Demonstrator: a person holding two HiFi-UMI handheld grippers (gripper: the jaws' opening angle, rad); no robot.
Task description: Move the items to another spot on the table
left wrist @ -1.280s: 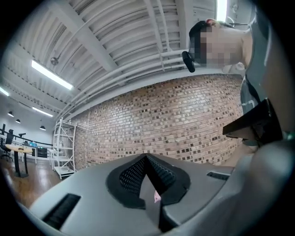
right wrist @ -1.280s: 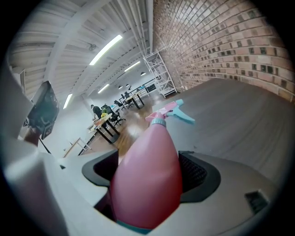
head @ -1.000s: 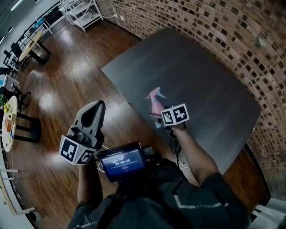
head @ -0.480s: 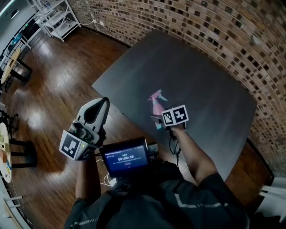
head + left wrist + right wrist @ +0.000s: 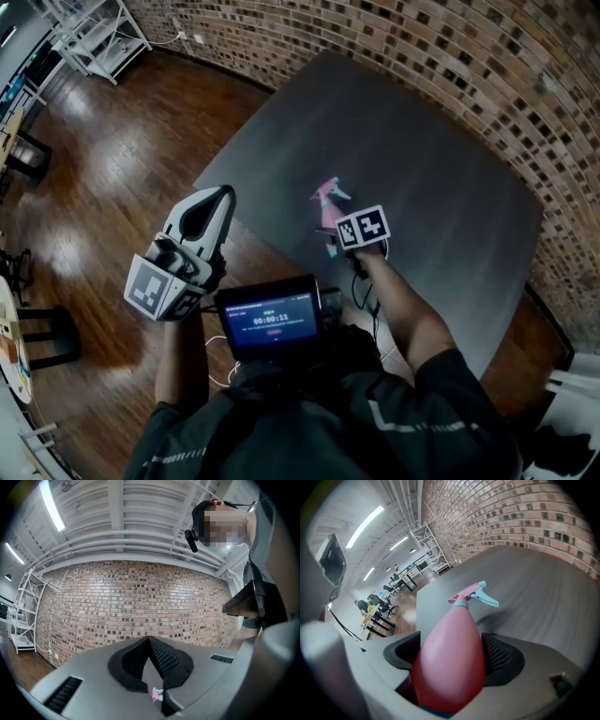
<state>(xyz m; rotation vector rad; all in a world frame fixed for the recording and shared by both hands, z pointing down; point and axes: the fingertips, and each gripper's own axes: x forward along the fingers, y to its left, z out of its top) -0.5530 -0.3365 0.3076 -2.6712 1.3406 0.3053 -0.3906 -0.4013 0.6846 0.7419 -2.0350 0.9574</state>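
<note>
Pink spray bottle (image 5: 327, 202) is clamped around its wide body by the right claw (image 5: 452, 653), near the surface's (image 5: 422, 169) front edge, likely for carrying. The left claw (image 5: 149, 641) hangs pressed together, empty, off that edge.

— What sort of place is this?
— An open loft-style office or lab. Behind the dark table (image 5: 441, 178) runs a brick wall (image 5: 487, 56); left of it lie a wooden floor (image 5: 122, 169), white shelving (image 5: 94, 42) and far-off desks (image 5: 375, 613); overhead, strip lights (image 5: 52, 508).
</note>
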